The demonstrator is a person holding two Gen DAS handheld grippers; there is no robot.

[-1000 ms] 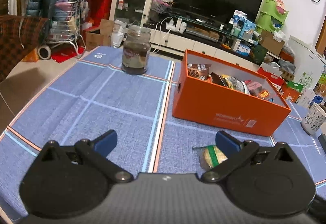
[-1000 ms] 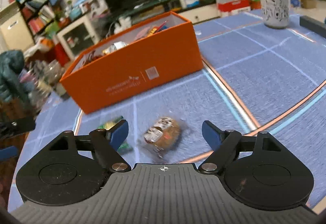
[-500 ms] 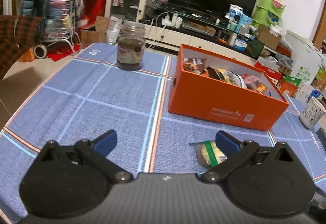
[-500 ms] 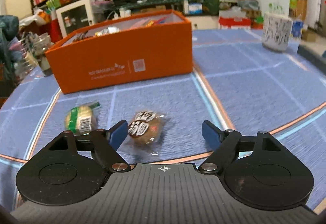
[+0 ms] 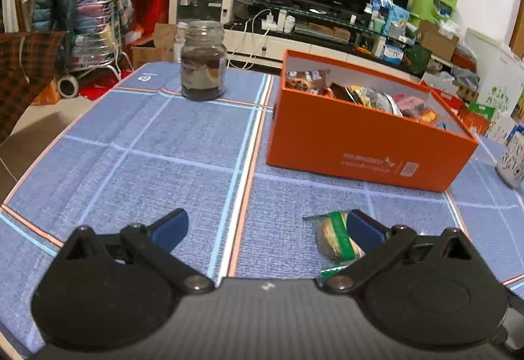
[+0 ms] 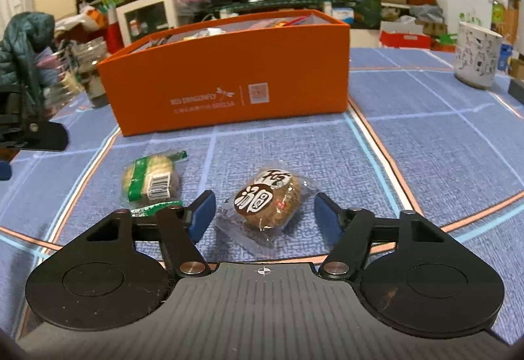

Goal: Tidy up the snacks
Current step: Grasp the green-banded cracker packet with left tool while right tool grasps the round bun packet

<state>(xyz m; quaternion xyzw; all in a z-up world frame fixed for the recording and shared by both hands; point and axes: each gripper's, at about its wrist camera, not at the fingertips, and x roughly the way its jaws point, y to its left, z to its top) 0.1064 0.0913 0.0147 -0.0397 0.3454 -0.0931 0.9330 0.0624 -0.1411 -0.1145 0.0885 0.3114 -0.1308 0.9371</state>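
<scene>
Pickup step: my right gripper (image 6: 263, 215) closing around wrapped brown cake (image 6: 267, 201), pads not touching yet; next, carry to orange box (image 6: 229, 78) at 12 o'clock.

Each gripper, the left gripper (image 5: 266, 230) and the right gripper (image 6: 263, 216), has a black body with blue finger pads (image 6: 201, 212). Rounded black housings flank a ribbed grey centre plate. Silver screws (image 6: 191, 267) pin the linkage arms.

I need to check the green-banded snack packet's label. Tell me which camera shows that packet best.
The right wrist view: the green-banded snack packet lies whole on the tablecloth, barcode up, beside the brown snack. In the left wrist view the packet sits low, partly hidden by the left gripper, and no label shows.
</scene>
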